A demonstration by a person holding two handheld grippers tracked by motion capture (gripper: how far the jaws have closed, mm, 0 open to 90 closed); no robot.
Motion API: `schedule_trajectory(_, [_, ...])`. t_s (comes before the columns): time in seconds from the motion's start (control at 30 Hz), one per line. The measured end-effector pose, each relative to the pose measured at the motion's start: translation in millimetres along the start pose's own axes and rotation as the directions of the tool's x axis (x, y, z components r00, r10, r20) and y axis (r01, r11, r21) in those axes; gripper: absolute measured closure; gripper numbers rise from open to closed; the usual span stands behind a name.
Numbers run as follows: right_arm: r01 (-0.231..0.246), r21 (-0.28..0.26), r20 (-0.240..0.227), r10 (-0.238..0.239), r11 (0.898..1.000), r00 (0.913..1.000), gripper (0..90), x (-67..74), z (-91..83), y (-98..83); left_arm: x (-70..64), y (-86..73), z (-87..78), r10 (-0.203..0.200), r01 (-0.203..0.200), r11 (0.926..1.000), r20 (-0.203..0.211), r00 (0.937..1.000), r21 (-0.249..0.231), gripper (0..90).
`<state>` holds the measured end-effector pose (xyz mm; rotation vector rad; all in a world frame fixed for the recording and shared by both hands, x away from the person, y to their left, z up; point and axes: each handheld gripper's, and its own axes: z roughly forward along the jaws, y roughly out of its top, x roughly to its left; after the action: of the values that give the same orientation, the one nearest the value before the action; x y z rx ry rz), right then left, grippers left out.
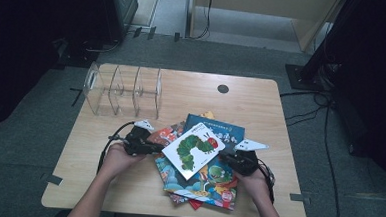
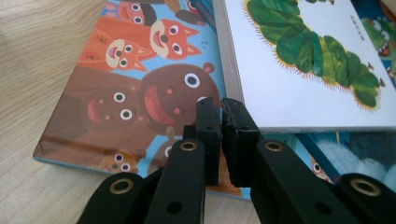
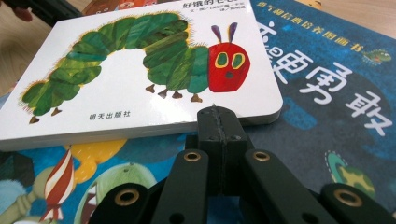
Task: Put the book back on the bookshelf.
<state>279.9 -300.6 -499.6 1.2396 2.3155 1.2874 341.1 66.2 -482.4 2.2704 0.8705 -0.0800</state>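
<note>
Caterpillar book (image 1: pixel 194 149), a thick white board book, lies tilted on top of a loose pile of picture books (image 1: pixel 202 181) near the front edge of the wooden table (image 1: pixel 261 102). The left gripper (image 1: pixel 151 147) sits just beside its left edge, above the animal-faces book (image 2: pixel 140 93); its jaws are almost pressed together, with only a thin slit and nothing between them. The right gripper (image 1: pixel 232 158) rests near the opposite corner, jaws fully pressed together and empty, over the blue book (image 3: pixel 336 93). I judge the step is to take this top book, probably for the clear divider rack (image 1: pixel 124 90) behind. To do it well, spread one gripper first, slide a jaw under the overhanging edge, and pinch the cover firmly.
</note>
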Motion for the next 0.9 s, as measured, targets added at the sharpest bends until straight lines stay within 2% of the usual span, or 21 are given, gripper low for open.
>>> schedule_trajectory(0.13, [0.020, 0.008, 0.007, -0.021, 1.000, 0.9998, 90.0, 0.0, 3.6, 4.1, -1.0, -0.5, -5.5, 0.003, -0.004, 0.9998, -0.045, 0.9990, -0.018, 76.6])
schedule_trajectory(0.2, [0.020, 0.006, 0.002, -0.020, 1.000, 0.9998, 90.0, -0.8, 5.4, 5.3, 0.8, 1.1, -8.9, 0.007, -0.008, 0.9996, -0.055, 0.9984, -0.028, 67.3])
schedule_trajectory(0.23, [0.014, 0.006, 0.000, -0.014, 1.000, 0.9999, 90.0, -0.8, 5.9, 5.7, 2.0, 2.6, -10.2, -0.003, 0.001, 0.9996, -0.047, 0.9989, -0.029, 59.7])
schedule_trajectory(0.37, [0.016, 0.011, 0.008, -0.017, 1.000, 0.9998, 90.0, -0.2, 6.0, 6.5, 3.8, 7.6, -13.8, 0.002, -0.003, 0.9990, -0.033, 0.9995, -0.045, 43.5])
schedule_trajectory(0.47, [0.016, 0.024, 0.001, -0.016, 1.000, 0.9999, 90.0, 2.2, 4.3, 6.1, 3.4, 12.4, -11.3, 0.002, -0.002, 0.9993, -0.008, 1.0000, -0.036, 37.8])
schedule_trajectory(0.5, [0.018, 0.026, -0.004, -0.018, 0.999, 0.9998, 90.0, 3.3, 3.9, 5.7, 2.3, 14.4, -9.7, 0.005, -0.005, 0.9996, -0.013, 0.9999, -0.027, 35.2])
schedule_trajectory(0.6, [0.032, 0.028, -0.005, -0.032, 0.999, 0.9995, 90.0, 6.9, 3.0, 4.3, 0.3, 18.4, -6.2, 0.010, -0.010, 0.9998, -0.014, 0.9999, -0.014, 32.7])
schedule_trajectory(0.7, [0.034, 0.024, -0.003, -0.034, 0.999, 0.9994, 90.0, 8.3, 3.4, 3.6, -0.4, 24.1, -0.1, -0.003, 0.003, 1.0000, -0.006, 1.0000, -0.005, 30.8])
schedule_trajectory(0.77, [0.035, 0.019, -0.003, -0.035, 0.999, 0.9994, 90.0, 8.2, 4.0, 3.4, -1.4, 27.6, 4.5, 0.009, -0.009, 0.9999, -0.003, 1.0000, -0.009, 28.3])
schedule_trajectory(0.83, [0.041, 0.012, -0.003, -0.041, 0.999, 0.9991, 90.0, 8.3, 5.1, 3.4, -1.2, 29.3, 7.6, 0.007, -0.007, 1.0000, 0.017, 0.9998, -0.002, 26.5])
schedule_trajectory(0.9, [0.054, 0.005, 0.001, -0.054, 0.999, 0.9985, 90.0, 8.3, 6.6, 3.8, -1.2, 29.9, 9.0, 0.004, -0.004, 1.0000, 0.018, 0.9998, 0.003, 26.4])
